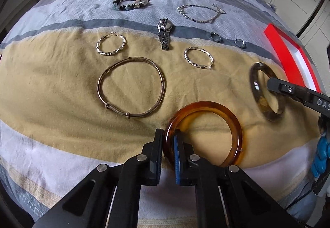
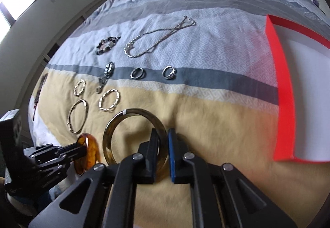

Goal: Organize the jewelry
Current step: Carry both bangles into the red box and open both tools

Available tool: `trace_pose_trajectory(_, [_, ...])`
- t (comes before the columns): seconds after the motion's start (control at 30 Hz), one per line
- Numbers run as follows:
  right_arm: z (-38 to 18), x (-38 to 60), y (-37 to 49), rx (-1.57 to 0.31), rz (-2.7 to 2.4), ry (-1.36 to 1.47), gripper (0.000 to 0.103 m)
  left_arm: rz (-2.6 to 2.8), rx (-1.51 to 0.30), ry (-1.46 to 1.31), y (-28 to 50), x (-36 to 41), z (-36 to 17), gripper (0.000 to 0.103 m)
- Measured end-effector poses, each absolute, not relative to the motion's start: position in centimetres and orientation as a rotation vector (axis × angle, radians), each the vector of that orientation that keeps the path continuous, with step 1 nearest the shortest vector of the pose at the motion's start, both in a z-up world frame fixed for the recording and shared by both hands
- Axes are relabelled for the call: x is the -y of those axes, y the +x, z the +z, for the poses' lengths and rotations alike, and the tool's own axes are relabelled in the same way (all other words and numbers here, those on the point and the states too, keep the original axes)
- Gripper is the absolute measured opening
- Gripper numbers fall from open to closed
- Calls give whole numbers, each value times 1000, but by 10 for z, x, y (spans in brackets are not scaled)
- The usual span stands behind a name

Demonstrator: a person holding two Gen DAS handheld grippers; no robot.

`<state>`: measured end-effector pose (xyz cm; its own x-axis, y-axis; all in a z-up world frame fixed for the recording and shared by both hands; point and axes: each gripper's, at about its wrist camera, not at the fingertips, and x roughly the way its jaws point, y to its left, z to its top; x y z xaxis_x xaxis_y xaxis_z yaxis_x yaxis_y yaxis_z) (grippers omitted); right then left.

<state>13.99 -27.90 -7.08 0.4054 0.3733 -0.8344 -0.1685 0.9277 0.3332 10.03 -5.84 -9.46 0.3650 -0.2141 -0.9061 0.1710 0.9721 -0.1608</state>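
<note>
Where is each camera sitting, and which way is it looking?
Left wrist: sits on the left tongs, looking forward over the bed; its own fingers pinch the amber bangle, and the right tongs show at right.
Right wrist: sits on the right tongs, facing the bed and the red tray; its fingers pinch the dark bangle, left tongs at left.
Both share the bangles, watch, rings and necklace.

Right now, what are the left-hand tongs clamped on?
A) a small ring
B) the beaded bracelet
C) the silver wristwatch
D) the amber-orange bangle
D: the left tongs are shut on the rim of the amber-orange bangle, while the wristwatch lies untouched further up the bedspread.
</note>
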Motion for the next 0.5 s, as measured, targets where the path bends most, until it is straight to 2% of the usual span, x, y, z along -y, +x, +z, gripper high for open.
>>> trace_pose_trajectory(0.5, [-15,324,90,-994,280,266,9,-252,-1109,-136,80,37,-61,9])
